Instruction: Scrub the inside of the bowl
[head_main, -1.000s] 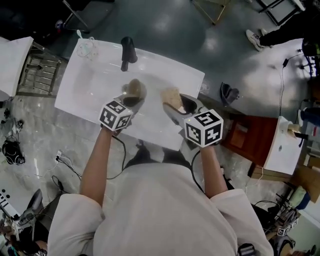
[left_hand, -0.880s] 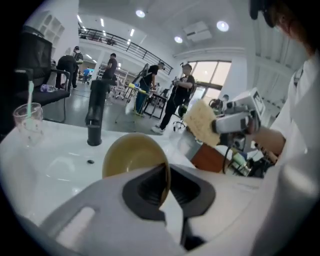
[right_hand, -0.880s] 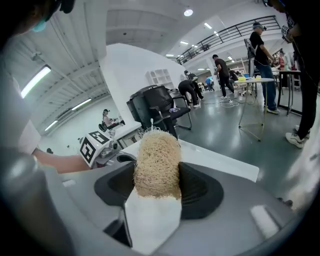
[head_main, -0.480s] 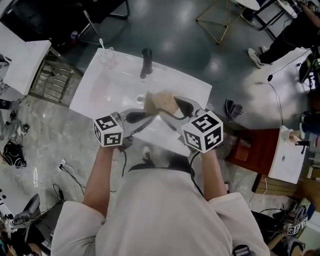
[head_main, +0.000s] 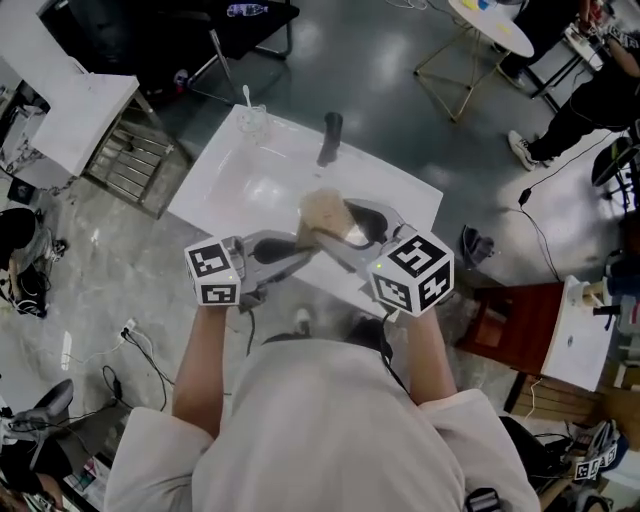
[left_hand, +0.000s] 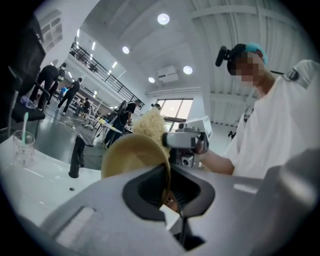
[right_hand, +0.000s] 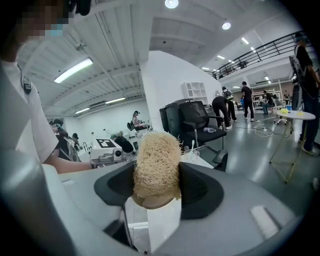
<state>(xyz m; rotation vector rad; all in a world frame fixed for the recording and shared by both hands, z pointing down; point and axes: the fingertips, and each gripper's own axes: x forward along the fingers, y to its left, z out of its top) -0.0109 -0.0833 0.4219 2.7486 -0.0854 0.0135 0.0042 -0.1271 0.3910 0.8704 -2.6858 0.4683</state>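
My left gripper is shut on the rim of a tan bowl, held tilted on its side above the white sink. My right gripper is shut on a pale straw-coloured fibrous scrubber. In the left gripper view the scrubber shows just behind the bowl's upper edge, right against it. Both grippers meet over the sink's near right part. The bowl's inside is hidden from the head view.
A black faucet stands at the sink's far edge, with a clear glass holding a toothbrush at its far left corner. A metal rack and a white table lie left. A red-brown cabinet is right.
Both grippers have risen from the sink basin and come together. The bowl and the scrubber, apart a second ago, now meet above the sink.
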